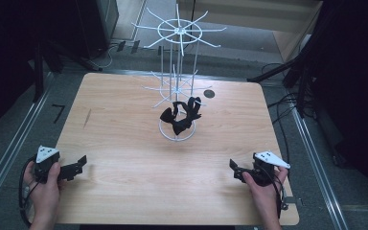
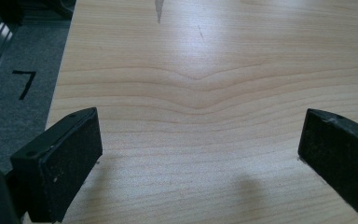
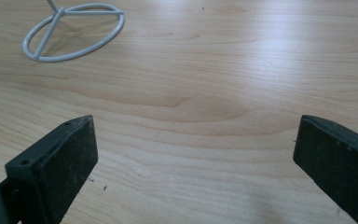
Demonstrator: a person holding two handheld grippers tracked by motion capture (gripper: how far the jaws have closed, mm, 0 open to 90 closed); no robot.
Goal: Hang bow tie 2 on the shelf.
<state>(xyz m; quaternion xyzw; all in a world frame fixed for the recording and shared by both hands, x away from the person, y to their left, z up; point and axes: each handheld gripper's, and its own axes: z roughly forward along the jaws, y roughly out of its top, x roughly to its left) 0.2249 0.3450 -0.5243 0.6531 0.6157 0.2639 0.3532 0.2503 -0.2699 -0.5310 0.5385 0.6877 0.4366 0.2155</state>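
A white wire display rack [image 1: 177,57] with two tiers of radiating hooks stands at the middle back of the wooden table [image 1: 124,167]. Black bow ties [image 1: 181,116] hang bunched on a lower hook, above the rack's ring base [image 1: 178,134]. The ring base [image 3: 70,30] also appears at the upper left of the right gripper view. My left gripper [image 1: 80,165] rests at the table's near left edge, jaws wide apart with bare wood between them [image 2: 200,140]. My right gripper [image 1: 234,168] sits near the front right, also open and holding nothing [image 3: 196,144].
A small dark round hole [image 1: 209,94] marks the tabletop behind the rack. Grey carpet with a black "7" mark [image 2: 24,84] lies left of the table. Metal rails and cables run along both sides on the floor.
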